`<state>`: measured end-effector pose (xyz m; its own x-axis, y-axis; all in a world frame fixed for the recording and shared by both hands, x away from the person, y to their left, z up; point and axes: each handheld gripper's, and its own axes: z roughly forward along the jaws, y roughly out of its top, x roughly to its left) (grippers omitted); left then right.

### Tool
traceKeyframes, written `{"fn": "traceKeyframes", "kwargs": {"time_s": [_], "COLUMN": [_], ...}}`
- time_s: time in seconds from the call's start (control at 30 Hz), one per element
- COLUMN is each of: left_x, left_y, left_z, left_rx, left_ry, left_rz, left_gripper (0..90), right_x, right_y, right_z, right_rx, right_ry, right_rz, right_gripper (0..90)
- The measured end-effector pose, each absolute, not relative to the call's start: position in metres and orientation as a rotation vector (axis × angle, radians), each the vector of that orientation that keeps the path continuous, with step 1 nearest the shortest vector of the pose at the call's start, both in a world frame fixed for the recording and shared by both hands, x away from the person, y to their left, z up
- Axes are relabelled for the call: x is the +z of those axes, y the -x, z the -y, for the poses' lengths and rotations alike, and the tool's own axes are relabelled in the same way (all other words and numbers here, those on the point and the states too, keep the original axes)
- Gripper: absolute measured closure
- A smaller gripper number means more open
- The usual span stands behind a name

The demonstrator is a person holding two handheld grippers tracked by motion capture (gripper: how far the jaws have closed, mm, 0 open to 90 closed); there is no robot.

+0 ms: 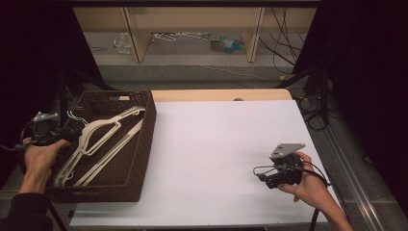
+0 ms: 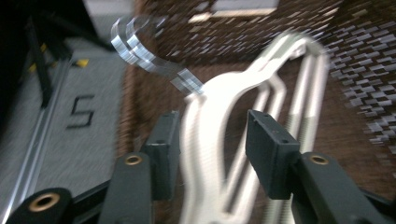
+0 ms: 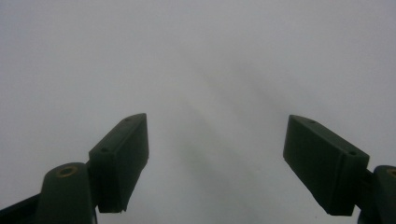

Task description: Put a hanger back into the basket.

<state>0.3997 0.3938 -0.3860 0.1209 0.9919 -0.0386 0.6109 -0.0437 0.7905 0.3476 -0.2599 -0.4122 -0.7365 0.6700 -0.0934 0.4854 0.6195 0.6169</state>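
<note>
Cream plastic hangers (image 1: 103,137) with metal hooks (image 2: 140,51) lie in a dark woven basket (image 1: 149,125) at the table's left. My left gripper (image 1: 72,134) reaches over the basket's left rim. In the left gripper view its jaws (image 2: 212,140) stand apart around a blurred hanger (image 2: 233,88), with a gap on each side and no pad pressing on it. My right gripper (image 1: 260,174) rests low at the right front of the white table (image 1: 216,144). Its jaws (image 3: 215,154) are open with nothing between them.
The basket takes up the table's left end and hangs over its edge. A wooden strip (image 1: 221,95) runs along the table's far edge. Beyond it stands a shelf frame (image 1: 192,29) with cables on the floor. Dark curtains close off both sides.
</note>
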Motion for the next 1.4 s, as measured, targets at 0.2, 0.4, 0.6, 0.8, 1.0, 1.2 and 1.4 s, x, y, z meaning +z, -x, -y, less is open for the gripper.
{"fn": "traceKeyframes", "kwargs": {"time_s": [0.2, 0.4, 0.6, 0.8, 1.0, 1.2, 1.4], "left_x": [-0.375, -0.366, -0.358, -0.364, -0.378, -0.400, -0.409], "left_y": [-0.376, -0.348, -0.325, -0.304, -0.288, -0.276, -0.261], "left_z": [-0.360, -0.315, -0.274, -0.242, -0.220, -0.204, -0.195], "left_rx": [0.703, 0.646, 0.639, 0.627, 0.615, 0.598, 0.597], "left_ry": [-1.689, -1.688, -1.707, -1.719, -1.729, -1.791, -1.817], "left_rz": [-1.415, -1.267, -1.121, -1.007, -0.946, -0.892, -0.846], "left_gripper": [45.8, 37.2, 33.7, 29.9, 21.7, 16.8, 16.8], "right_x": [-0.411, -0.409, -0.410, -0.409, -0.414, -0.419, -0.419], "right_y": [-0.347, -0.345, -0.344, -0.340, -0.334, -0.329, -0.321], "right_z": [0.259, 0.259, 0.257, 0.254, 0.252, 0.253, 0.251], "right_rx": [0.852, 0.898, 0.933, 0.996, 1.063, 1.080, 1.111], "right_ry": [-0.935, -0.919, -0.913, -0.910, -0.922, -0.919, -0.914], "right_rz": [-2.497, -2.471, -2.446, -2.403, -2.366, -2.368, -2.355], "right_gripper": [23.2, 22.4, 22.2, 21.8, 20.9, 18.9, 18.8]}}
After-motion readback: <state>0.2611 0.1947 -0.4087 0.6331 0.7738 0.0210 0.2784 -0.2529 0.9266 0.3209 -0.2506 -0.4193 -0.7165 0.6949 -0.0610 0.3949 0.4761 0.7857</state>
